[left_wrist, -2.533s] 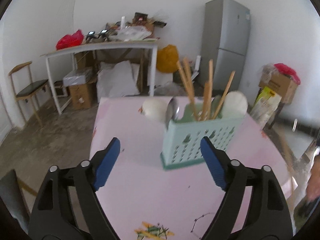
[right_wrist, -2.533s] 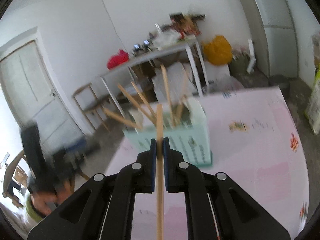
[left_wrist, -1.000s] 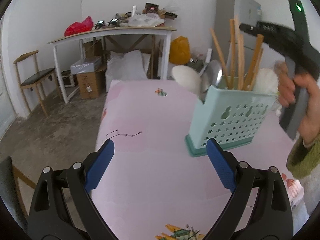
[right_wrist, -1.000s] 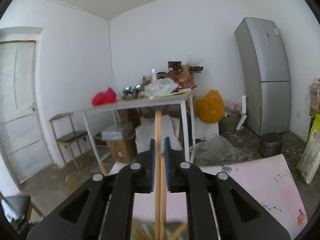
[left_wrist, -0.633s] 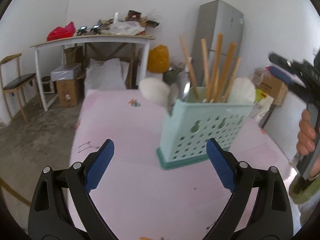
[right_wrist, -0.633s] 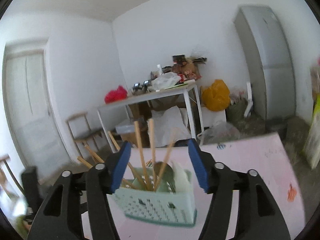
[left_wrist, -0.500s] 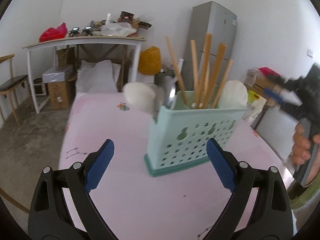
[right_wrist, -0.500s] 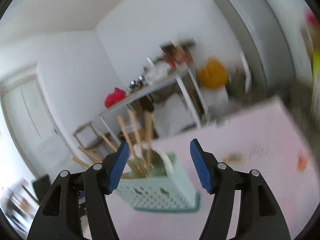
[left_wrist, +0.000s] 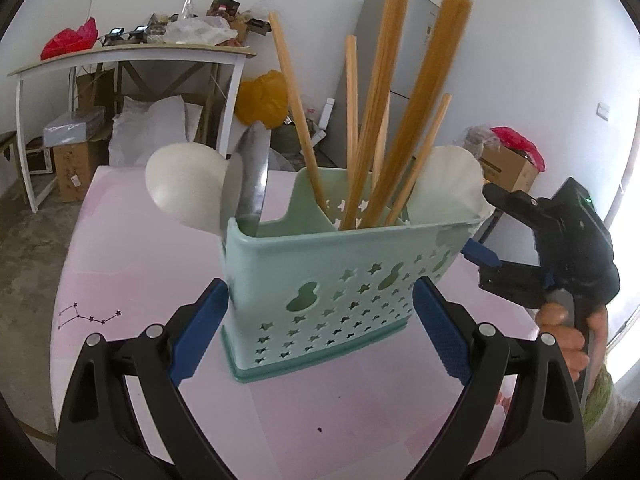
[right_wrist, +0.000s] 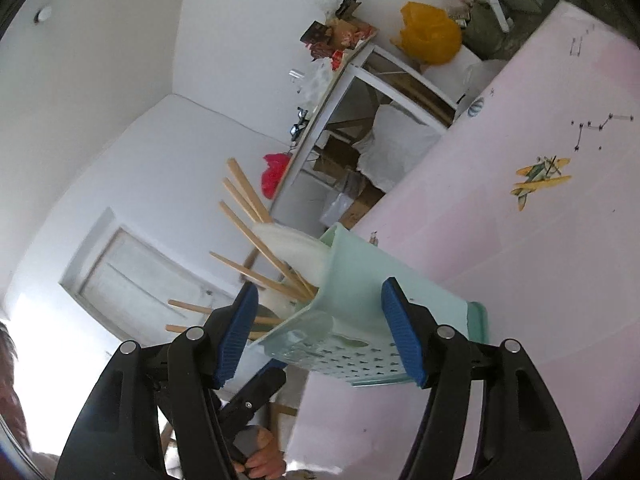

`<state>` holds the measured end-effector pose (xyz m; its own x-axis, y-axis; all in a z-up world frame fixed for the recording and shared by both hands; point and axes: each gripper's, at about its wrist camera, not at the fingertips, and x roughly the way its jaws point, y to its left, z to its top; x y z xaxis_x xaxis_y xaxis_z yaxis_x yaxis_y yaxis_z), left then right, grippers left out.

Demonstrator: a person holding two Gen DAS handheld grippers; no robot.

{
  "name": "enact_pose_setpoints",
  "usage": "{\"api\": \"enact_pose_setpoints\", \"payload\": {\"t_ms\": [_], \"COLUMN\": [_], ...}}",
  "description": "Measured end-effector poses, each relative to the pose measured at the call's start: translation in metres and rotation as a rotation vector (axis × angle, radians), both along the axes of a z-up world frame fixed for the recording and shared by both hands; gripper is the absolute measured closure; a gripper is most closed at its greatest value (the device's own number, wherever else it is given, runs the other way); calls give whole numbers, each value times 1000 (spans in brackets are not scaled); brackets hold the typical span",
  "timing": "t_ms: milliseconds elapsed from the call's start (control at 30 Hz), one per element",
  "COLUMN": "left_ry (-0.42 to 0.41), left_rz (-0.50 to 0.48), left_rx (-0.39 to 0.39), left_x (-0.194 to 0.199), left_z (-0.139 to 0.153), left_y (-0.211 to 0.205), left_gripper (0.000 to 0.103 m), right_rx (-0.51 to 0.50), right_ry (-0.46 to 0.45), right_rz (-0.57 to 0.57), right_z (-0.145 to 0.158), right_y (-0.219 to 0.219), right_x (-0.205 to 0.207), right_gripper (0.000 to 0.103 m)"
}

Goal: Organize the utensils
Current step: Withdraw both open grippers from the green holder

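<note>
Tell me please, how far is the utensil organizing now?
Mostly done: chopsticks and spoons already stand in the green caddy. In hand: nothing; the left tool and right tool are open around the caddy. Left: no loose utensils visible on the pink table.

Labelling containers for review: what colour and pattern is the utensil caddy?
Mint green caddy, punched with star and gourd cut-outs; clearest in the left wrist view.

The left wrist view looks slightly down along its fingers at the mint utensil caddy (left_wrist: pixel 320 276) from very near, upright, facing the cluttered white table (left_wrist: pixel 132 54). The right wrist view is rolled sideways — close to the caddy's end wall (right_wrist: pixel 360 304). Both share the caddy, chopsticks (left_wrist: pixel 376 112) and pink tabletop (left_wrist: pixel 132 256).
</note>
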<state>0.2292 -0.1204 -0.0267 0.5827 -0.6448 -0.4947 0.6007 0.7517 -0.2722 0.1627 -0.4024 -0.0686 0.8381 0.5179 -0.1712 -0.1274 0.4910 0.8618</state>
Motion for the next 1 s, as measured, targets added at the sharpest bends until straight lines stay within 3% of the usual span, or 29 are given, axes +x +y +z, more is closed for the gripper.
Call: {"api": "enact_pose_setpoints", "payload": {"t_ms": [633, 833, 1000], "left_ry": [69, 69, 36], "left_rz": [26, 23, 102], "left_rx": [-71, -43, 31], "left_x": [-10, -22, -54], "left_z": [-1, 2, 7], "left_y": [24, 28, 44], "left_gripper": [14, 12, 12], "right_rx": [-71, -107, -263], "right_ry": [86, 92, 96], "right_rz": [-55, -66, -125], "right_z": [18, 30, 49], "right_y": [30, 33, 42], "right_x": [-34, -41, -72], "right_gripper": [40, 40, 40]}}
